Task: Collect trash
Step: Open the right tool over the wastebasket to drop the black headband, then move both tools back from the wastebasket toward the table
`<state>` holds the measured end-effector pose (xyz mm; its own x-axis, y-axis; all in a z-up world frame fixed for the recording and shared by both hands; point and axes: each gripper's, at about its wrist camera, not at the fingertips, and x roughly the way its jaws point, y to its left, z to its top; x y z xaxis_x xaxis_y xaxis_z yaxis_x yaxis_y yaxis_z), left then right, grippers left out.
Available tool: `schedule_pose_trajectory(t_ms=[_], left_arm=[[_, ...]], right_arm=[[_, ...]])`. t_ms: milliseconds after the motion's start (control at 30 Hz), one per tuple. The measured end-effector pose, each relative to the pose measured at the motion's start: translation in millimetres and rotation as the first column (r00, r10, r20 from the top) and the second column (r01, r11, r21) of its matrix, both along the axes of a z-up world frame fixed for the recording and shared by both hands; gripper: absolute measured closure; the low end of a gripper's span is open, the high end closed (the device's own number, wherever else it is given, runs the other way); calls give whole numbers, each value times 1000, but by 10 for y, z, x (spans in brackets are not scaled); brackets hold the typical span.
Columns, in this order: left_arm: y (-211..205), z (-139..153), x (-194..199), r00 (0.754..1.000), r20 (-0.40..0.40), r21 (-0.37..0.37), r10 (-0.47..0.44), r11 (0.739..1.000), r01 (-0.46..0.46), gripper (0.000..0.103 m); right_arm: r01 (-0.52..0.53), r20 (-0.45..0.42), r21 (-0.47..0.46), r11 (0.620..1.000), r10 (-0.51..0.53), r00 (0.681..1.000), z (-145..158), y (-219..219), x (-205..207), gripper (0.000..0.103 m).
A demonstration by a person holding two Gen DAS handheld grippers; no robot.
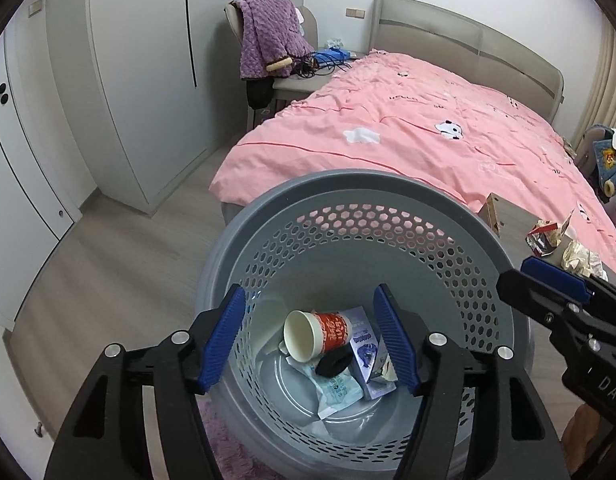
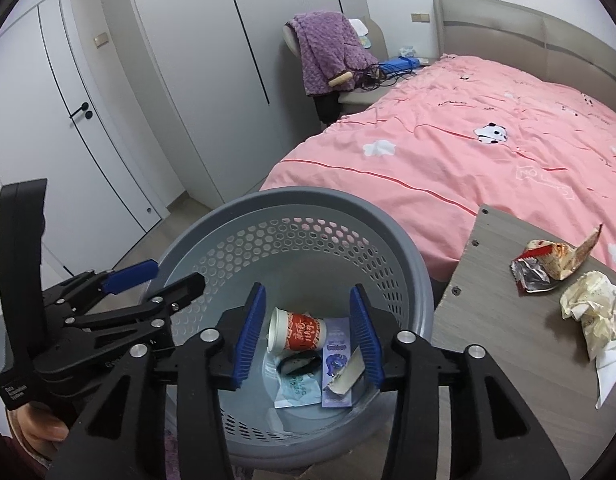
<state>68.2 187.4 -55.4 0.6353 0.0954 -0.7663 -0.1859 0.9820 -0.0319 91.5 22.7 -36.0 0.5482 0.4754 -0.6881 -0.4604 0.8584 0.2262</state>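
Both over grey basket: left gripper and right gripper, jaws apart, empty. Paper cup in basket bottom; wrappers near tabletop's far edge.

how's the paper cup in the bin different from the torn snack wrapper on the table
The paper cup lies on its side at the bottom of the grey basket, already collected; the snack wrapper sits on the wooden table, still to be picked up. The cup keeps its round shape, with a red printed wall and white inside; the wrapper is ripped open and crumpled, showing silver foil. Both are empty-looking trash, and neither gripper is touching either.
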Motion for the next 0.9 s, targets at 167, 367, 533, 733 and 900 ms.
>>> schedule_pose_trajectory(t_ms=[167,367,533,733,900], left_arm=[[-14,74,-87,1000,18,14,5,1000,-5,36],[-62,144,-155,1000,22,12,-8,1000,8,36],[-161,232,-222,999,41,20,-24,1000,23,36],[-375,265,-329,997,47,11,-63,998,62,36],[-660,273,-371,991,35,1,-128,992,128,36]], right_arm=[[19,16,-5,1000,-19,1000,25,-47,-92,47],[55,34,8,998,-55,998,101,-174,-194,35],[96,56,7,995,-96,994,156,-302,-304,29],[166,68,21,986,-167,984,183,-647,-506,21],[260,58,12,966,-260,964,123,-1114,-688,20]])
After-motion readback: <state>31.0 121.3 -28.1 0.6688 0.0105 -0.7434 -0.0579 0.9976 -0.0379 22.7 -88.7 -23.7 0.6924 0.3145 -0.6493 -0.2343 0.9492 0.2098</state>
